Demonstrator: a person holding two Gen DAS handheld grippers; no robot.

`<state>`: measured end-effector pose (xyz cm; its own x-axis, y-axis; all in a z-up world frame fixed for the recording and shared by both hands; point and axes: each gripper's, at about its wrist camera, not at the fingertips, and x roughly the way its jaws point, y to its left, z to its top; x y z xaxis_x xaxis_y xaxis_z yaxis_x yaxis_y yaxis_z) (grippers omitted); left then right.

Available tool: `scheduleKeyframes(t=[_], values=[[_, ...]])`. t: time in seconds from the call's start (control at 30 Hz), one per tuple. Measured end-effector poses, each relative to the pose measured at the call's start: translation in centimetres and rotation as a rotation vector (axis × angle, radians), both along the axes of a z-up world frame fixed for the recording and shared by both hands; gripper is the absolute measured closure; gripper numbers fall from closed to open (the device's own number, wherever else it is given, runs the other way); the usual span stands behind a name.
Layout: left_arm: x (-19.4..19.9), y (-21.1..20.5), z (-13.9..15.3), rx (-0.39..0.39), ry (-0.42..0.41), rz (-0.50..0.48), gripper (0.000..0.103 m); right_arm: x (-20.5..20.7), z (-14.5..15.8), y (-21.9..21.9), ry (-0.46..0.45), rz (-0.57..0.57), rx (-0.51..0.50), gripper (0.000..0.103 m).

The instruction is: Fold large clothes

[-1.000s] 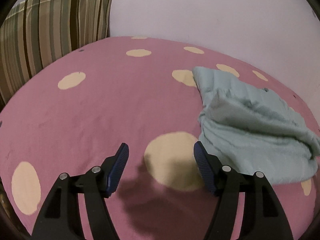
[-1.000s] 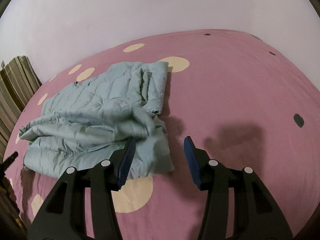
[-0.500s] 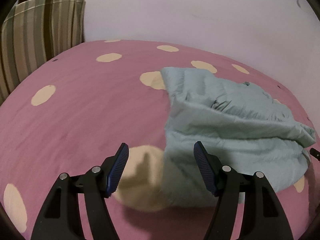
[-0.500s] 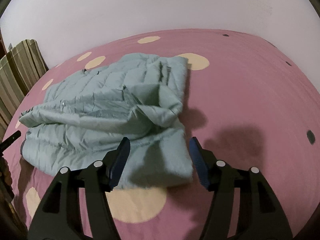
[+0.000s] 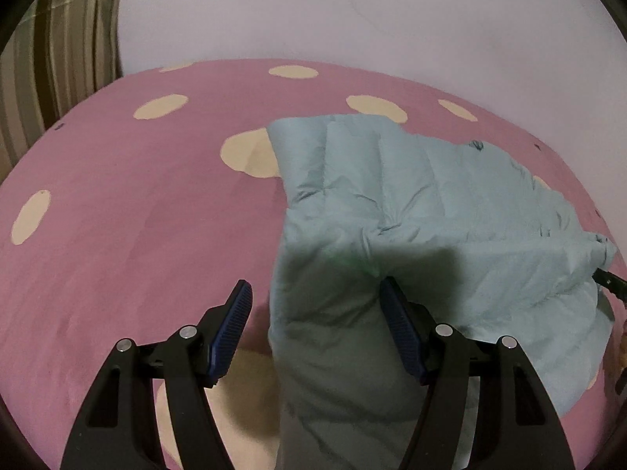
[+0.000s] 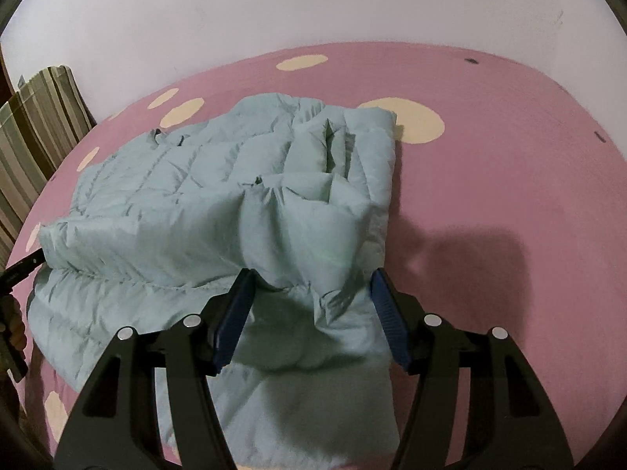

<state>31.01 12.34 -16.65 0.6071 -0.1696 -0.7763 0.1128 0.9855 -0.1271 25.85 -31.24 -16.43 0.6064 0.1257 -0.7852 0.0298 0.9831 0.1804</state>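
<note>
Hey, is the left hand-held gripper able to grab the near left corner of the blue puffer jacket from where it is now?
Probably yes. The left hand-held gripper is open, and the jacket edge already sits between its fingers. Nothing lies on that corner; only the pink spotted bedsheet is beside it.

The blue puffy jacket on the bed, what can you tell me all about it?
The jacket is pale blue-green, quilted in puffy stitched panels, soft and wrinkled. It lies partly folded in layers on the pink spotted bedsheet. The left gripper and right gripper straddle its near corners, jaws open, not pinching.
</note>
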Motion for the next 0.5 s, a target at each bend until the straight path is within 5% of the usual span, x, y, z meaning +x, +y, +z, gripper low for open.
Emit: scheduleKeyframes(t=[0.1,0.2,0.5], values=[[0.6,-0.2,-0.5,-0.010,0.010,-0.018,0.037,0.7,-0.7,0.1,0.019,0.011,0.003,0.042],[0.9,-0.5,-0.9,-0.036,0.020,-0.045,0.054,1.0,-1.3,0.3,0.029,0.030,-0.009,0.044],[-0.3,-1.9,0.0,0.046,-0.034,-0.039,0.092,0.3,-0.9,0.5,0.015,0.019,-0.022,0.092]])
